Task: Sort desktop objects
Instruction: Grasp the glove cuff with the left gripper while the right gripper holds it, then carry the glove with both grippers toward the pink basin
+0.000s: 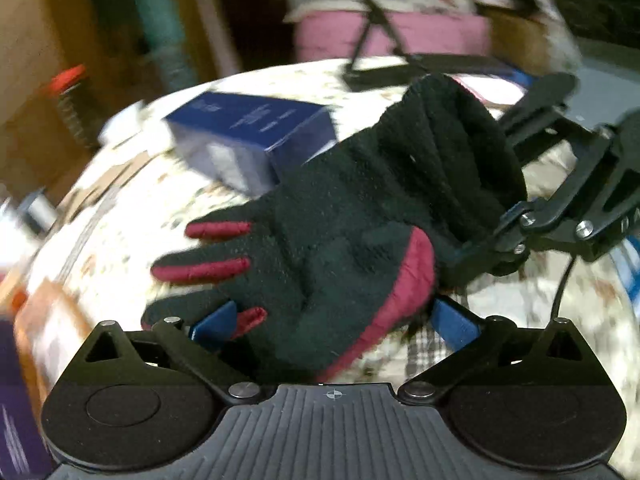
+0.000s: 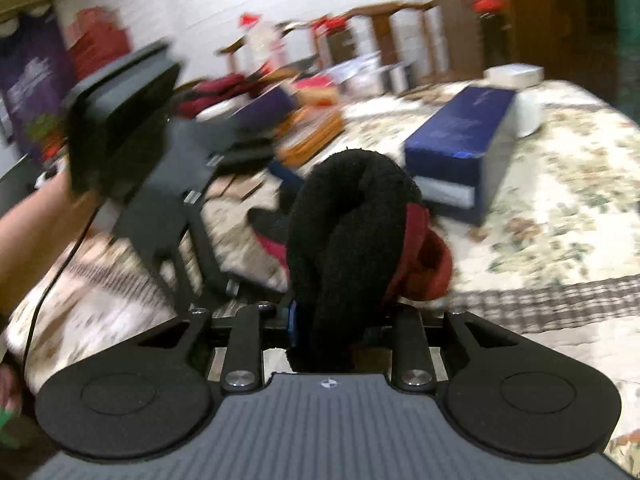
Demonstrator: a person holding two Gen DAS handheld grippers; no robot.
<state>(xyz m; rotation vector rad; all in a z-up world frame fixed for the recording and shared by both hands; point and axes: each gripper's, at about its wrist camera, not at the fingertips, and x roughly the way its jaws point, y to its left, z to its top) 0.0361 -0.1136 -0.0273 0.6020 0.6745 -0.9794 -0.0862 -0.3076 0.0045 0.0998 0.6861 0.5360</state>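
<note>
Both grippers are at the glove (image 1: pixel 332 216). Right gripper (image 2: pixel 326 320) pinches its black cuff, jaws almost closed on the fabric. Left gripper (image 1: pixel 332 320) stands wide open around the palm, blue pads either side, not pressing. Glove's long axis runs from my right gripper toward its fingers beside the blue box (image 1: pixel 256 140), above the flowered cloth (image 2: pixel 560 200). My left gripper tilts downward.

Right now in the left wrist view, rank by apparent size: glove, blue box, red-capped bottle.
1. glove, largest, though nearest the camera, so inflated.
2. blue box.
3. red-capped bottle, smallest, but blurred and far back.
</note>
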